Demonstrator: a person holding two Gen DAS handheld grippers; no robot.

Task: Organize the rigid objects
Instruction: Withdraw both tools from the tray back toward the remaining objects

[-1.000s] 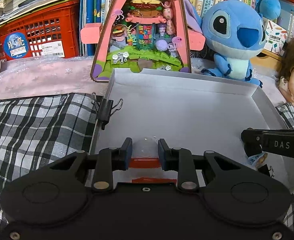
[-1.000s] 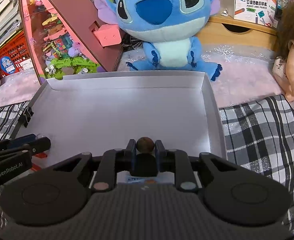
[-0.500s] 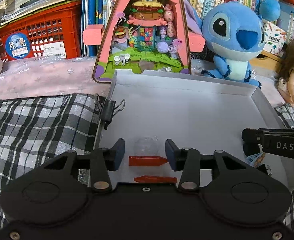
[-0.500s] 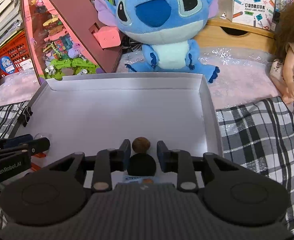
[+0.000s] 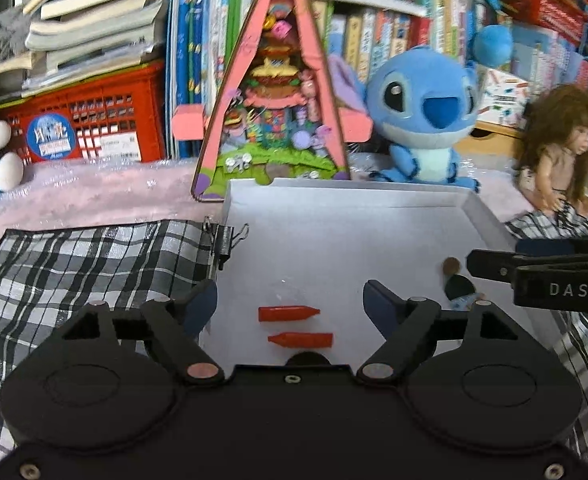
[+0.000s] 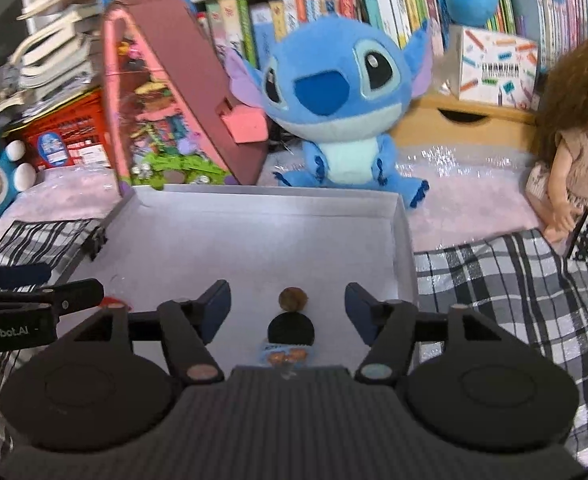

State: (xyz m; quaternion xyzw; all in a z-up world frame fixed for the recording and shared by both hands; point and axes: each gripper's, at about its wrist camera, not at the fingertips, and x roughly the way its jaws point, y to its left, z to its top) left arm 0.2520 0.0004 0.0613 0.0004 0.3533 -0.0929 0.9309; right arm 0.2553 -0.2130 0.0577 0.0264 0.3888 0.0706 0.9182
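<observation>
Behind the checked cloth (image 5: 94, 256) there's a blue plush toy (image 6: 334, 104) next to a pink triangular toy house (image 5: 274, 100), a long-haired doll (image 6: 574, 128) off right, red crate (image 5: 90, 120) left, books (image 5: 378, 32) behind.

White tray (image 5: 346, 240) centre bare, binder clip (image 5: 225, 240) on left wall

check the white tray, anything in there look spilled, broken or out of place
Nothing stands out. In the white tray, two red pieces lie flat side by side, and a brown ball, black disc and small packet sit in a row, apparently intact.
</observation>
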